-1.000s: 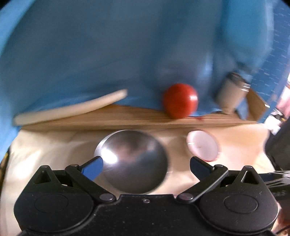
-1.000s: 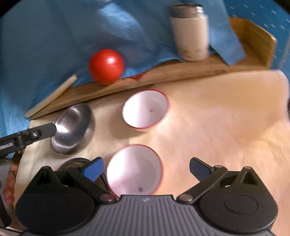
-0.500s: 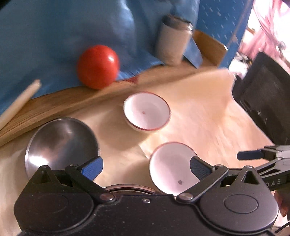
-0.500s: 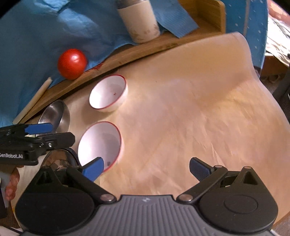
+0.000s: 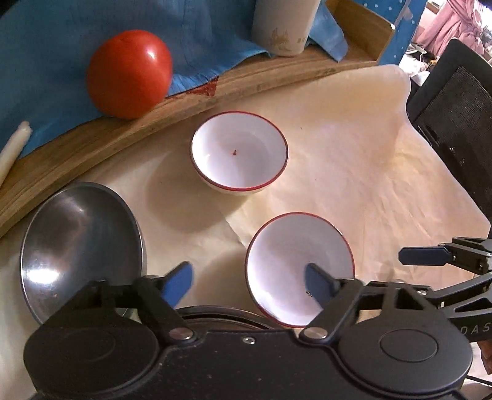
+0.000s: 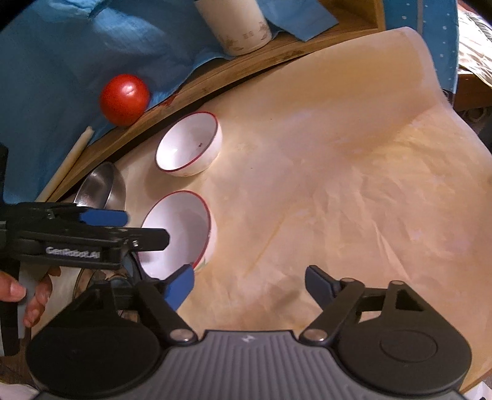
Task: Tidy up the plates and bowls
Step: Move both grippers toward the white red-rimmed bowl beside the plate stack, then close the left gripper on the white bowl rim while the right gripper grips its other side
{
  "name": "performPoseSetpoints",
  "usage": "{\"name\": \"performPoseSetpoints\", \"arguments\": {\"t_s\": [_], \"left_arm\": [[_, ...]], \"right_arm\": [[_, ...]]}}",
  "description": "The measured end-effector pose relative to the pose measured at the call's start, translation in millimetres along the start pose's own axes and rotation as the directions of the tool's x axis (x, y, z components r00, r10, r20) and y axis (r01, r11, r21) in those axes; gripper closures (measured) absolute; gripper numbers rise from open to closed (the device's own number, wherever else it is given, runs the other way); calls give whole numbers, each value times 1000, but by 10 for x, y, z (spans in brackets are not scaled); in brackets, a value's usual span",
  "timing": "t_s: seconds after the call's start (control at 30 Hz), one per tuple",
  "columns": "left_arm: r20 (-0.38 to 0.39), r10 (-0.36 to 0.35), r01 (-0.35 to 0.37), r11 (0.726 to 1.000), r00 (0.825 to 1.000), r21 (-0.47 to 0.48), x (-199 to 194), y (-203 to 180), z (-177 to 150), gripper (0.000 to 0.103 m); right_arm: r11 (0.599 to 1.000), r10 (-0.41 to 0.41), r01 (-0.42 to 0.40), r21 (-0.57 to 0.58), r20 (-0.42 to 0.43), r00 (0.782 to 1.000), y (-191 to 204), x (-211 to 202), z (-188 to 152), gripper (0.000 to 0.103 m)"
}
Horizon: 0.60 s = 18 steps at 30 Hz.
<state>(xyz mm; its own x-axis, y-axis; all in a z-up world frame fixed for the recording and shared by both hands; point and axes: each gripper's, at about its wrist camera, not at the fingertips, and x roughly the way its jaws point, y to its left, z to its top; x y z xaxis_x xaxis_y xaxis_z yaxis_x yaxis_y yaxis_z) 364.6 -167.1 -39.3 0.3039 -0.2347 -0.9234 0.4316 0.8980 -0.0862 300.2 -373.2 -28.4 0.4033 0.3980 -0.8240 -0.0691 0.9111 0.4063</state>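
Observation:
Two white bowls with red rims sit on the cream cloth: a far bowl (image 5: 240,154) (image 6: 189,146) and a near bowl (image 5: 298,264) (image 6: 178,229). A steel bowl (image 5: 80,246) (image 6: 101,187) sits to the left, with a dark round dish (image 5: 221,314) partly hidden under my left gripper. My left gripper (image 5: 249,283) (image 6: 123,221) is open and empty, its right finger over the near bowl's rim. My right gripper (image 6: 249,284) is open and empty, just right of the near bowl; it also shows in the left wrist view (image 5: 430,255).
A wooden board (image 5: 215,92) runs along the back with a red tomato (image 5: 129,74) (image 6: 124,98), a white cup (image 5: 283,24) (image 6: 236,27), a pale stick (image 6: 67,163) and blue cloth (image 5: 61,46). A black chair (image 5: 455,123) stands at the right.
The left gripper has swung right from the steel bowl to the near white bowl. The right gripper has pulled back and moved right, off that bowl.

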Motion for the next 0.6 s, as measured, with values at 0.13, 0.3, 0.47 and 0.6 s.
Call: {"name": "performPoseSetpoints", "arguments": {"t_s": [0.13,0.3,0.47,0.6], "left_arm": [[5,-1,1,1000,1000,11,3,-9,2,38],[-3,-5,5,1000,1000,4,37,6,6,56],[-12,1,-1,1000,1000,-5,65,20,-2,70],[-17,-39,38,999,999,-29,77,46,-4,80]], "right_arm": [[1000,20,-20,-19,4,1000,54,26,20,28],[999,42,-42,-30,-2,999,108,102,73,42],[997,69,-69,-30,-19,997,162,181,105,58],[995,92,-92,-31,-28,995,201,214,113,73]]}}
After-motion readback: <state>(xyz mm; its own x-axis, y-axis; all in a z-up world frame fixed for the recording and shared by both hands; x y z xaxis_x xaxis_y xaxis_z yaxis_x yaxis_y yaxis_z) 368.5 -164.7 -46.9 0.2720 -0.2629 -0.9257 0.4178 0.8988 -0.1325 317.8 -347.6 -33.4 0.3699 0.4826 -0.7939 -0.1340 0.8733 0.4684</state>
